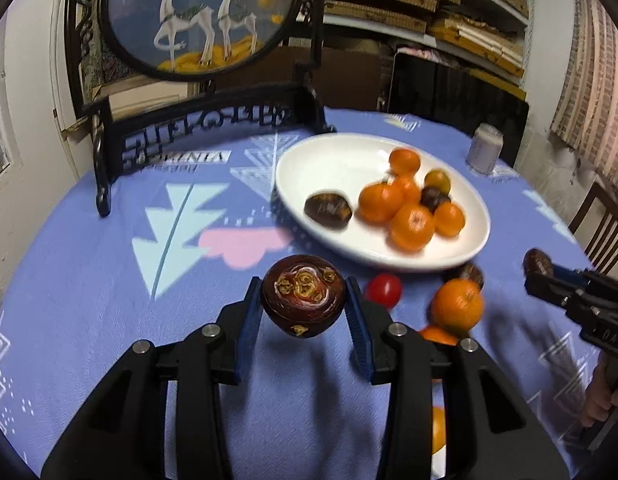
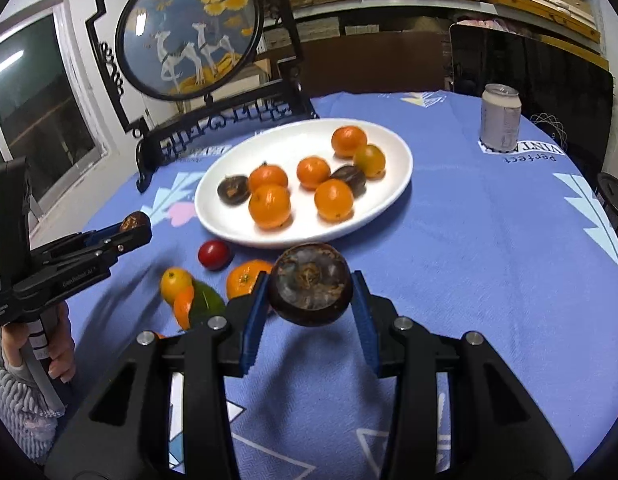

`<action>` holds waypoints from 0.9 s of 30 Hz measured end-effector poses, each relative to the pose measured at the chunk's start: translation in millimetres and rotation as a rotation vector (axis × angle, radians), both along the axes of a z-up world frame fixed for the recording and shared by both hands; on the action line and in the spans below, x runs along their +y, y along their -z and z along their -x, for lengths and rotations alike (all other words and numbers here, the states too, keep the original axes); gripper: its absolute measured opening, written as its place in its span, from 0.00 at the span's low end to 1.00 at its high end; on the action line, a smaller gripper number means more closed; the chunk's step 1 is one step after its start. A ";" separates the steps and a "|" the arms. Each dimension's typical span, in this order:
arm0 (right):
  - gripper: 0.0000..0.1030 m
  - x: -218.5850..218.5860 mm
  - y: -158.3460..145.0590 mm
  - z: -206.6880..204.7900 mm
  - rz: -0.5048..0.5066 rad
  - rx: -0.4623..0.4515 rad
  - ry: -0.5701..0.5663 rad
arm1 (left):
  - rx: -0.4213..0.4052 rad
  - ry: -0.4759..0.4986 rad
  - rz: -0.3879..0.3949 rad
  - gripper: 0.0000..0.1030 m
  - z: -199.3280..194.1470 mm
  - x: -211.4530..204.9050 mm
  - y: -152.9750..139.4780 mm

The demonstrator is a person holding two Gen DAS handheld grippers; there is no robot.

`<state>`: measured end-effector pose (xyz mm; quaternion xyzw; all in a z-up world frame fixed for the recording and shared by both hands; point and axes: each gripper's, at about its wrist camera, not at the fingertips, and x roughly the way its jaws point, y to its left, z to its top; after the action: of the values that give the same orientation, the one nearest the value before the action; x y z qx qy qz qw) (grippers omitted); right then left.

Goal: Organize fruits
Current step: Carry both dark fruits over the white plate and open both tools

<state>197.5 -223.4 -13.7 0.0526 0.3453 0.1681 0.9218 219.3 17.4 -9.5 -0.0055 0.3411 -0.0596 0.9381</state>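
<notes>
My left gripper (image 1: 304, 305) is shut on a round dark brown fruit (image 1: 303, 300), held above the blue cloth just short of the white oval plate (image 1: 329, 160). My right gripper (image 2: 310, 296) is shut on a second dark brown fruit (image 2: 310, 290), in front of the same plate (image 2: 293, 148). Several oranges and a few dark fruits lie in the plate. On the cloth between the grippers lie a red tomato (image 2: 214, 255), an orange (image 2: 247, 278), a yellow-orange fruit (image 2: 175, 282) and a green fruit (image 2: 207, 300). Each gripper also shows in the other's view, the right gripper (image 1: 539, 266) and the left gripper (image 2: 135, 226).
A black carved stand with a round deer picture (image 2: 189, 28) rises behind the plate on the left. A drinks can (image 2: 501, 118) stands at the far right of the table. A dark chair back (image 1: 601, 232) is beyond the right edge. A hand (image 2: 61, 356) holds the left gripper's handle.
</notes>
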 end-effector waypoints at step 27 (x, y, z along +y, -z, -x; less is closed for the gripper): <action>0.66 20.5 -31.8 -158.9 -0.140 0.009 0.038 | 0.048 -0.020 0.074 0.67 -145.5 -19.5 -14.8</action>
<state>356.4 -203.0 18.1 0.1240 0.3359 0.1742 0.9173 364.8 -2.1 5.2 -0.0449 0.3608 -0.0626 0.9295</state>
